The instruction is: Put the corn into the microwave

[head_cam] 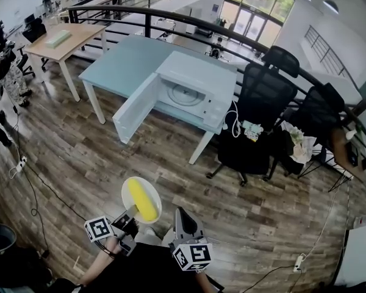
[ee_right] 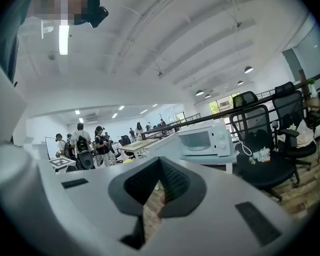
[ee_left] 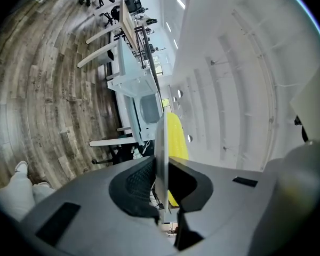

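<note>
1. Corn [head_cam: 143, 200]: yellow cob lying flat along a small round white plate [head_cam: 127, 191], which the left tongs [head_cam: 133, 215] pinch at the rim.
2. Microwave [head_cam: 198, 78]: white, on a pale blue tabletop [head_cam: 128, 63], door wide open, well apart from the corn.

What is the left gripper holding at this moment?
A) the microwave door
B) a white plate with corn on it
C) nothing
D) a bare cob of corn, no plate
B: in the left gripper view the left gripper has its jaws pressed on the edge of the white plate, with the yellow corn lying on it. The microwave stands well away, door open.
</note>
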`<act>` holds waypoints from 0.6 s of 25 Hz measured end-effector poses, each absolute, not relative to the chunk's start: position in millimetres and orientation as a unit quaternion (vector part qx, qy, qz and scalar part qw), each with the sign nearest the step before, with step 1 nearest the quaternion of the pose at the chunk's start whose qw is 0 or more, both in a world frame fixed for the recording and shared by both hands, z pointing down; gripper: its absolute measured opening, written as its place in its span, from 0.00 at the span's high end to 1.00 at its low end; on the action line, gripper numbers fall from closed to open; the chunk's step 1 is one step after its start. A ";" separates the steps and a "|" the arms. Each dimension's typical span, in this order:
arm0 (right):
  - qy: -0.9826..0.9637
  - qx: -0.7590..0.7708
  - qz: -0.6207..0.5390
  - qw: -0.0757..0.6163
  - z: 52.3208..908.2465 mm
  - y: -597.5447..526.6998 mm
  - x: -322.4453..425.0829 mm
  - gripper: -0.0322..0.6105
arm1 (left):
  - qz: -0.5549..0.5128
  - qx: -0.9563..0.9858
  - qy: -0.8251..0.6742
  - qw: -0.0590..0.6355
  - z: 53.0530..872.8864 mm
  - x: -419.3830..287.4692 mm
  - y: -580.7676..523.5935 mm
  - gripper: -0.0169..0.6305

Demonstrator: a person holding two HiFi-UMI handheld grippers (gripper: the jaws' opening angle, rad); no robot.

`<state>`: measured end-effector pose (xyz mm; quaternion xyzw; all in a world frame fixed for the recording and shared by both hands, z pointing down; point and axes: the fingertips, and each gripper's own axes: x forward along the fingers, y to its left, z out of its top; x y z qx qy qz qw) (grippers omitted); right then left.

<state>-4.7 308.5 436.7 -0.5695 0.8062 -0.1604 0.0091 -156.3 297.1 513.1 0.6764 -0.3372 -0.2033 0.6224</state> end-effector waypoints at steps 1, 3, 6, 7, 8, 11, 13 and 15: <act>0.804 -0.572 -0.161 0.007 437.7 308.3 -5.2 0.94 | -0.203 0.675 -0.336 0.624 513.9 -157.3 296.2 0.92; 0.802 -0.575 -0.163 0.007 438.7 307.2 -6.0 0.94 | -0.202 0.675 -0.335 0.625 515.1 -159.7 292.8 0.92; 0.798 -0.580 -0.163 0.008 439.3 304.5 -7.0 0.94 | -0.203 0.676 -0.331 0.626 514.8 -161.6 287.9 0.92; 0.798 -0.580 -0.164 0.008 439.8 302.7 -7.5 0.94 | -0.203 0.676 -0.330 0.627 514.6 -161.9 286.1 0.92; 0.797 -0.581 -0.164 0.008 440.4 300.5 -8.2 0.94 | -0.202 0.678 -0.329 0.626 514.6 -162.3 283.8 0.92; 0.798 -0.580 -0.165 0.007 441.8 292.6 -9.3 0.94 | -0.199 0.681 -0.329 0.623 515.8 -163.0 276.1 0.92; 0.799 -0.579 -0.163 0.007 441.1 284.7 -9.7 0.94 | -0.194 0.681 -0.334 0.622 518.5 -165.3 270.4 0.92; 0.801 -0.577 -0.162 0.009 441.9 275.0 -10.8 0.94 | -0.197 0.679 -0.338 0.621 518.9 -167.3 262.8 0.92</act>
